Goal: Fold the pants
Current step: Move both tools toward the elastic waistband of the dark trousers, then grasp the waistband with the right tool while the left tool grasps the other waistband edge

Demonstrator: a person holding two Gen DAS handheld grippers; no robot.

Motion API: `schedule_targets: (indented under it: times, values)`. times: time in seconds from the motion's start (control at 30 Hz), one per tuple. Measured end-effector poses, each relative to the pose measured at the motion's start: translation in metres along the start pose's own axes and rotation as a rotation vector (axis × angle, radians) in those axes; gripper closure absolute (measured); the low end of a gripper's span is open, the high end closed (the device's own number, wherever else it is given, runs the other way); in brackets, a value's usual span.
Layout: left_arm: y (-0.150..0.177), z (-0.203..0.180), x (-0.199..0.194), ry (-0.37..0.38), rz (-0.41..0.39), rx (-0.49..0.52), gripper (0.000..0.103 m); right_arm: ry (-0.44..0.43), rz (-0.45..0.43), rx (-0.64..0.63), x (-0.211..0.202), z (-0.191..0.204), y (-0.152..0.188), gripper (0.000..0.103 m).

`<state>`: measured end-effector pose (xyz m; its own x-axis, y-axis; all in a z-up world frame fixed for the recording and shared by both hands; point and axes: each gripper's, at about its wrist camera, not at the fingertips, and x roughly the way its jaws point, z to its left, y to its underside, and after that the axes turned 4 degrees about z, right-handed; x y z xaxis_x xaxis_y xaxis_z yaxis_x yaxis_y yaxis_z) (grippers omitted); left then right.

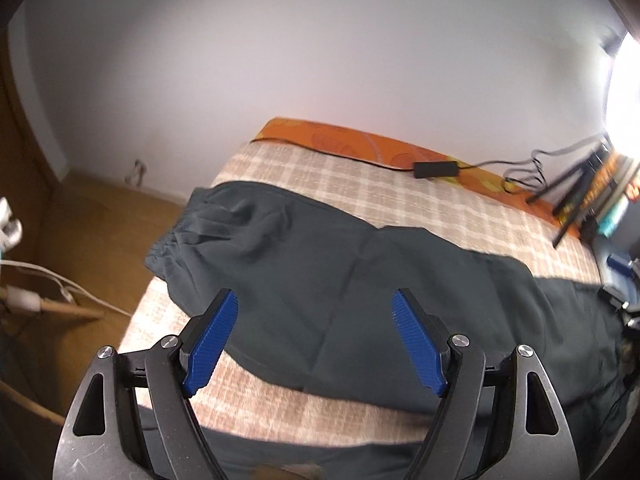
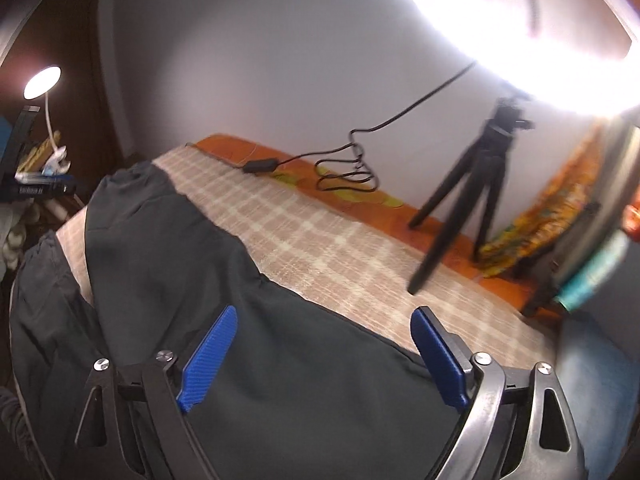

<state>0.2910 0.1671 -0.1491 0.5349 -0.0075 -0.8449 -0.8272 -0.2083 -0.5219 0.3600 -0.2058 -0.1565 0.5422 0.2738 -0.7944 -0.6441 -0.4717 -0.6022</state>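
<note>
Dark grey pants lie stretched across a checked beige cloth, with the gathered waistband at the left end. My left gripper hovers over the middle of the fabric, its blue pads wide apart with nothing pinched. In the right wrist view the same pants run from the far left toward the camera. My right gripper stands open above the near part of the fabric, and its blue pads do not press on the cloth.
A black tripod stands at the back right of the surface. A black cable with an adapter runs along the orange strip by the wall. A bright ring light glares above. A small lamp and clutter sit left.
</note>
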Motion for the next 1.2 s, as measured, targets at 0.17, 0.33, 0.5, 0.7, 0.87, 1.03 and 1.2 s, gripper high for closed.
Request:
schedule_targets:
  times: [0.17,0.33,0.5,0.7,0.87,1.03,1.2]
  values:
    - [-0.011,0.008,0.023,-0.002,0.027,-0.035,0.025,-0.132,0.079,0.003,0.048,-0.003,-0.014,0.021]
    - [-0.017,0.011,0.050,-0.002,0.073,-0.055,0.025,-0.176,0.138,0.005,0.084,-0.005,-0.017,0.020]
    - [-0.023,0.016,0.067,0.001,0.094,-0.096,0.025,-0.237,0.184,0.019,0.101,-0.011,-0.016,0.016]
    - [-0.025,0.020,0.085,0.012,0.121,-0.125,0.025,-0.263,0.216,-0.007,0.106,-0.007,-0.011,0.014]
    - [-0.033,0.032,0.092,0.048,0.148,-0.195,0.025,-0.274,0.221,-0.037,0.099,0.003,-0.010,0.079]
    - [-0.065,0.042,0.092,0.073,0.142,-0.266,0.023,-0.264,0.212,-0.029,0.081,0.012,-0.012,0.102]
    - [-0.086,0.038,0.110,0.025,0.188,-0.302,0.023,-0.226,0.103,-0.073,0.031,0.035,-0.013,0.103]
